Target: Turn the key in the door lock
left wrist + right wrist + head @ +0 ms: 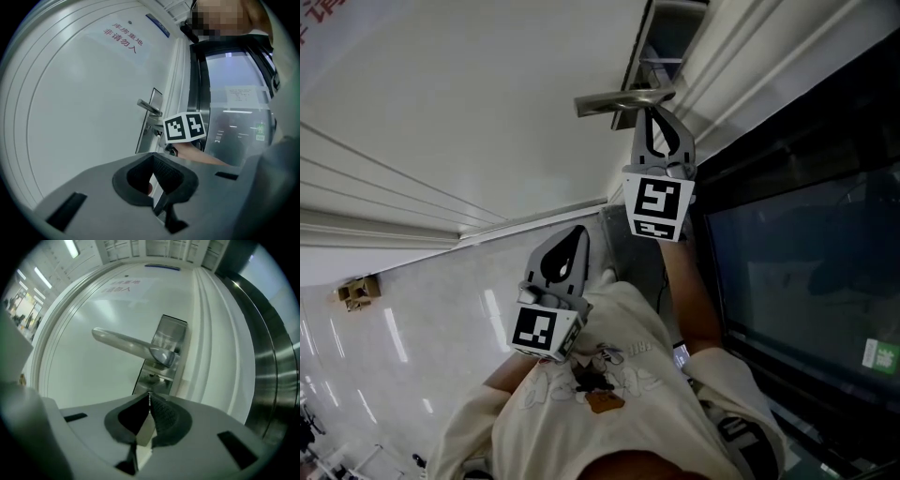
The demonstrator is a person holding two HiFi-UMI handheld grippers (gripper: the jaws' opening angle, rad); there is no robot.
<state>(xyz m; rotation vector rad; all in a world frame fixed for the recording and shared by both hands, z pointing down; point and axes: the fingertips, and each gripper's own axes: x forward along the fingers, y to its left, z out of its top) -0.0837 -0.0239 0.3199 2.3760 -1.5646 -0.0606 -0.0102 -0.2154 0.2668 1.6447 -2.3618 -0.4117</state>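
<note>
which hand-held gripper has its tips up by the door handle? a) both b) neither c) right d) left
c: the right hand-held gripper has its tips just under the door handle, while the left hand-held gripper hangs lower and away from the door.

No key can be made out. The right tool [149,394] has its tips pressed together in front of the lower lock plate [157,373], covering whatever sits there. In the head view, the handle [623,98] and that tool hide the plate. The sheet [240,93] on the glass is too small to read. The brown object [358,292] on the floor is too small to identify.
</note>
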